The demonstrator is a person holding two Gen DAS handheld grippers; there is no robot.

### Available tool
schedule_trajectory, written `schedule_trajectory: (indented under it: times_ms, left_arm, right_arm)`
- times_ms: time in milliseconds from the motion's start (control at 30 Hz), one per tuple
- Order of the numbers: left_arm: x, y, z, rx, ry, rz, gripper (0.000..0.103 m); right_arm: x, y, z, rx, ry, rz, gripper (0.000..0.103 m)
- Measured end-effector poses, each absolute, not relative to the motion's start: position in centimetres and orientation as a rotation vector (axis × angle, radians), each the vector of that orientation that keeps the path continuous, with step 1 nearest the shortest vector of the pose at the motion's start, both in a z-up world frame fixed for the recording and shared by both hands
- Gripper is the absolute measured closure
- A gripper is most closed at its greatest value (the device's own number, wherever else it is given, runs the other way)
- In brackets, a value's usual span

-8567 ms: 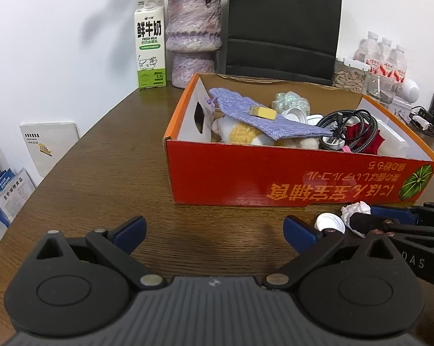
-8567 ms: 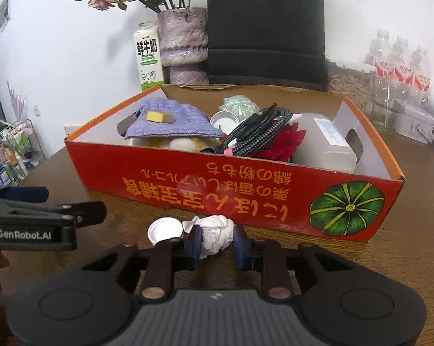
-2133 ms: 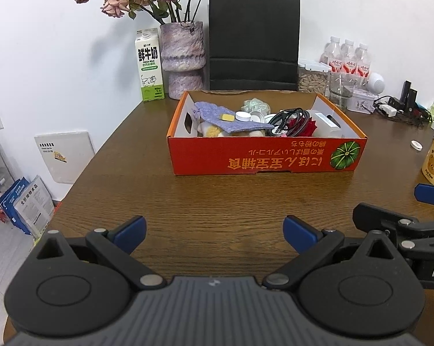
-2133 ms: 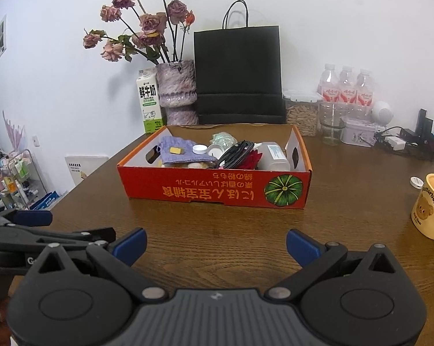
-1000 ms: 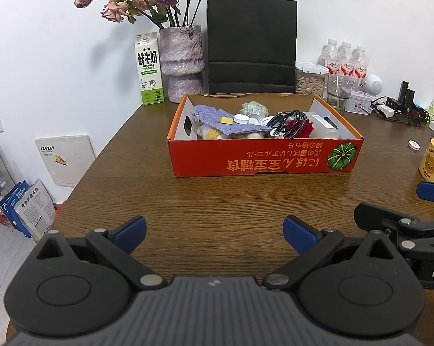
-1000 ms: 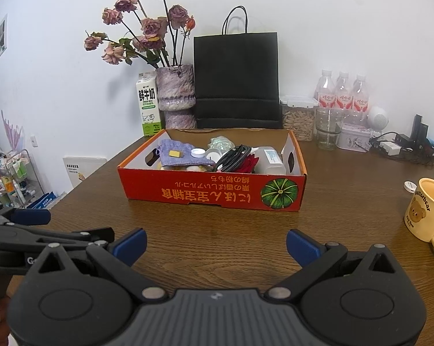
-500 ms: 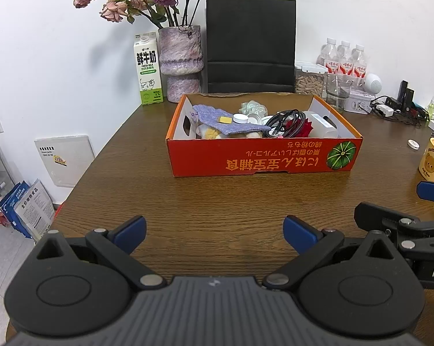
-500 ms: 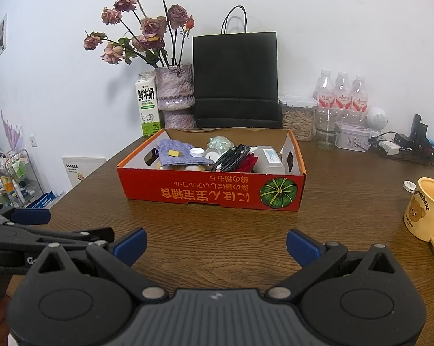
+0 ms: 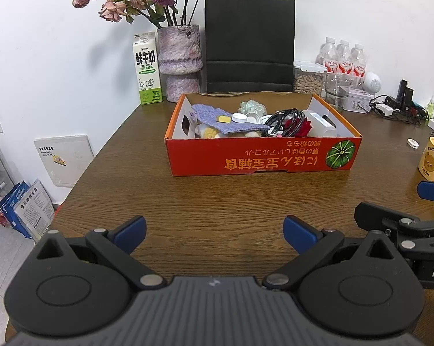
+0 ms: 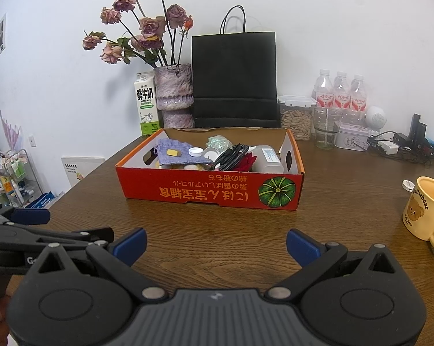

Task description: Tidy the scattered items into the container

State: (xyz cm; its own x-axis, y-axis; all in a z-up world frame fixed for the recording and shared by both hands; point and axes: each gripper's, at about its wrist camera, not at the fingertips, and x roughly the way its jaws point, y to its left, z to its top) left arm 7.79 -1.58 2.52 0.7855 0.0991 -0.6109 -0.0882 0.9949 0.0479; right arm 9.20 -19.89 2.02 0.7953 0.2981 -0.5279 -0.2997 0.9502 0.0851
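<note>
Here both tongs sit low over the near worktop (image 9: 217, 201), well apart from the box (image 9: 260, 158). Left tongs (image 9: 214, 232): fingers spread wide, nothing between them. Right tongs (image 10: 215, 243): likewise spread, holding nothing. In the left view the right tongs show at the right edge, side by side with the left.

Box: red carton, open top, near wall printed with a green pumpkin. It stands mid-worktop, long side facing the tongs. Inside, from the left end: purple cloth (image 10: 179, 155) with a yellow block (image 10: 172, 152) and a white cap (image 10: 195, 152) on it, a coiled cable (image 10: 231, 152) over something red, a white bottle (image 10: 267, 157) at the right end. Contents lie about level with the rim or below.

Open room: bare wood between the tongs and the box's near wall, and to the left as far as the worktop's curved edge. On the right, a yellow mug (image 10: 424, 207) stands near the worktop edge with a small white lid (image 10: 408, 185) just beyond it. Behind the box: milk carton (image 9: 147, 69), vase (image 9: 180, 60), black bag (image 9: 249, 46), all close to the far wall.
</note>
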Motion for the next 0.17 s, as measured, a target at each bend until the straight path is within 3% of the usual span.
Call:
schedule_trajectory:
  times_ms: [167]
  left_arm:
    - [7.74,-1.73,2.33,0.018,0.654,0.098,0.0]
  right_arm:
    - [9.15,-19.91,2.02,-0.002,0.567,0.32,0.0]
